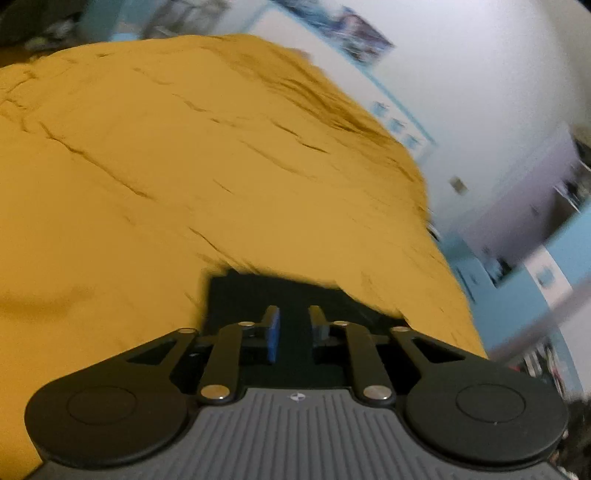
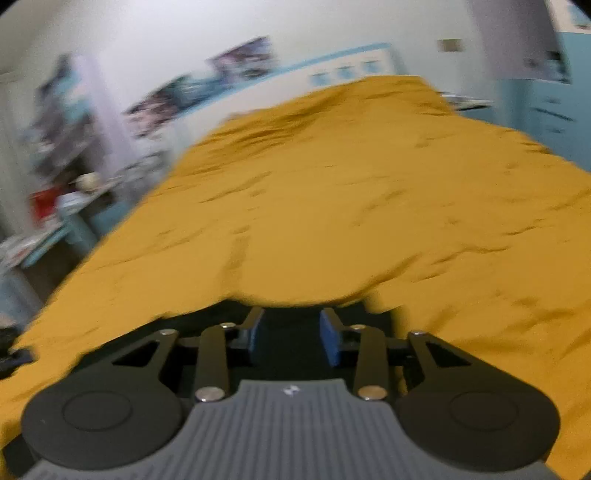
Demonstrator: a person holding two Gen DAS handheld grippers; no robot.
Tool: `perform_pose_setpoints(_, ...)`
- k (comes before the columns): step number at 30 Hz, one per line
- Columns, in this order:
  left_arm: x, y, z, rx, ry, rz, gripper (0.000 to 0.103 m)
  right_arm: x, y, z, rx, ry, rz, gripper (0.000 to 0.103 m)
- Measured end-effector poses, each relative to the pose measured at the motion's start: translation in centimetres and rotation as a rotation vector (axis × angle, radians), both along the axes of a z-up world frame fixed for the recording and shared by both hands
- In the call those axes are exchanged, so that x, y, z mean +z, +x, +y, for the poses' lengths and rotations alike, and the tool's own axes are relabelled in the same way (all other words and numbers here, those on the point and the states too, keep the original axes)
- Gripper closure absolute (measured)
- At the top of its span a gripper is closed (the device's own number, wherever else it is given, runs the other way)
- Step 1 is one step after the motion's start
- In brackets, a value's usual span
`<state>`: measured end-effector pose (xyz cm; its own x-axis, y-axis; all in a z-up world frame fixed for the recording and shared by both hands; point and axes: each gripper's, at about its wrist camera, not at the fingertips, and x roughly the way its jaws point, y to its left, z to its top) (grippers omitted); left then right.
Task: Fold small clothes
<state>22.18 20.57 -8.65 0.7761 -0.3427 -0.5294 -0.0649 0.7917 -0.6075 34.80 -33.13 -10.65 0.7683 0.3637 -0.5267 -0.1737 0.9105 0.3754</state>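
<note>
A black garment (image 1: 280,295) lies on the mustard-yellow bed cover (image 1: 184,166), right under my left gripper (image 1: 293,325). The left jaws stand a little apart with black cloth between them; whether the blue pads (image 1: 273,332) pinch it I cannot tell. In the right wrist view the same black garment (image 2: 291,314) fills the gap of my right gripper (image 2: 291,328), over the yellow cover (image 2: 369,203). Those jaws stand wider apart, and a grip on the cloth is not clear. Both views are motion-blurred.
The bed's right edge (image 1: 436,229) drops to a light-blue wall with posters (image 1: 362,29). In the right wrist view a cluttered blue side table (image 2: 62,210) stands left of the bed, and a blue cabinet (image 2: 546,110) stands at the far right.
</note>
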Motion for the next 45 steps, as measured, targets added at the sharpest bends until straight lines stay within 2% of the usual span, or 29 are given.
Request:
perform_pose_setpoints(1,0.0,-1.2,-1.8,-0.027,-0.005,-0.005,0.076,0.3,-1.7,1.5,0.041,0.021,-0.005,0.071)
perform_pose_setpoints(3,-0.9,-3.4,-5.1,-0.074,-0.036,-0.013,0.074,0.1,-4.7,4.6,0.119,0.087,0.000,0.062)
perform_pose_setpoints(5,-2.1,-4.4,-7.4,-0.099,-0.059,-0.018,0.074,-0.9,-7.3,7.9,0.155,0.153,0.027,0.062)
perform_pose_setpoints(7,-3.6,-4.7,-9.4,-0.102,-0.045,-0.017,0.074,-2.3,-9.1,11.3,0.160,0.191,0.048,0.062)
perform_pose_setpoints(9,-4.8,-4.5,-10.2,-0.089,-0.022,0.012,0.074,-3.9,-10.1,14.0,0.140,0.217,0.046,0.062)
perform_pose_setpoints(11,-6.1,-4.6,-9.8,-0.067,-0.031,0.054,0.074,-5.2,-10.1,15.3,0.142,0.249,0.082,0.063)
perform_pose_setpoints(12,-6.5,-5.0,-9.2,-0.053,-0.041,0.059,0.077,-5.7,-10.1,15.4,0.137,0.252,0.100,0.065)
perform_pose_setpoints(14,-6.7,-5.7,-7.3,-0.020,-0.067,0.069,0.078,-6.3,-10.5,14.4,0.083,0.223,0.120,0.071)
perform_pose_setpoints(16,-6.4,-6.7,-5.5,0.004,-0.086,0.060,0.079,-6.3,-11.2,11.4,0.022,0.207,0.110,0.070)
perform_pose_setpoints(19,-5.8,-8.4,-3.2,0.082,-0.013,0.057,0.078,-5.7,-12.3,5.8,-0.103,0.149,0.081,0.068)
perform_pose_setpoints(21,-5.9,-9.6,-1.6,0.121,-0.029,0.047,0.078,-5.8,-13.0,1.8,-0.183,0.138,0.082,0.071)
perform_pose_setpoints(23,-6.2,-10.9,0.0,0.190,0.008,0.058,0.077,-6.1,-13.8,-1.7,-0.246,0.155,0.083,0.073)
perform_pose_setpoints(24,-6.6,-11.5,0.8,0.206,0.000,0.049,0.083,-6.3,-14.2,-2.9,-0.265,0.141,0.077,0.079)
perform_pose_setpoints(26,-8.0,-12.8,2.2,0.237,-0.085,0.032,0.084,-6.8,-14.9,-4.3,-0.271,0.143,0.073,0.081)
perform_pose_setpoints(28,-9.0,-13.1,2.6,0.245,-0.134,0.025,0.090,-7.2,-15.3,-4.3,-0.266,0.117,0.069,0.081)
perform_pose_setpoints(30,-9.1,-12.9,2.6,0.250,-0.118,0.028,0.096,-7.3,-15.5,-4.2,-0.261,0.087,0.052,0.081)
perform_pose_setpoints(33,-8.4,-12.2,2.2,0.249,-0.120,0.044,0.095,-6.9,-15.2,-4.5,-0.260,0.058,0.046,0.078)
perform_pose_setpoints(34,-7.7,-12.4,2.1,0.250,-0.110,0.040,0.093,-6.7,-15.1,-4.6,-0.263,0.058,0.053,0.076)
perform_pose_setpoints(35,-6.8,-12.6,1.6,0.247,-0.094,0.022,0.092,-6.2,-15.2,-4.6,-0.275,0.061,0.061,0.066)
perform_pose_setpoints(36,-6.0,-13.0,1.0,0.244,-0.079,0.001,0.084,-5.2,-15.7,-4.4,-0.295,0.071,0.057,0.052)
perform_pose_setpoints(37,-5.0,-13.1,0.1,0.231,-0.073,-0.035,0.078,-4.5,-15.6,-4.0,-0.307,0.082,0.041,0.046)
perform_pose_setpoints(40,-3.6,-13.3,-2.8,0.138,-0.123,-0.084,0.062,-2.0,-18.0,-1.9,-0.246,0.129,-0.037,0.044)
perform_pose_setpoints(43,-3.8,-12.5,-6.4,0.010,-0.103,-0.078,0.062,-1.5,-19.6,1.1,-0.145,0.128,-0.049,0.043)
perform_pose_setpoints(45,-4.7,-11.9,-7.8,-0.017,-0.053,-0.041,0.062,-2.4,-19.9,2.6,-0.103,0.113,-0.022,0.043)
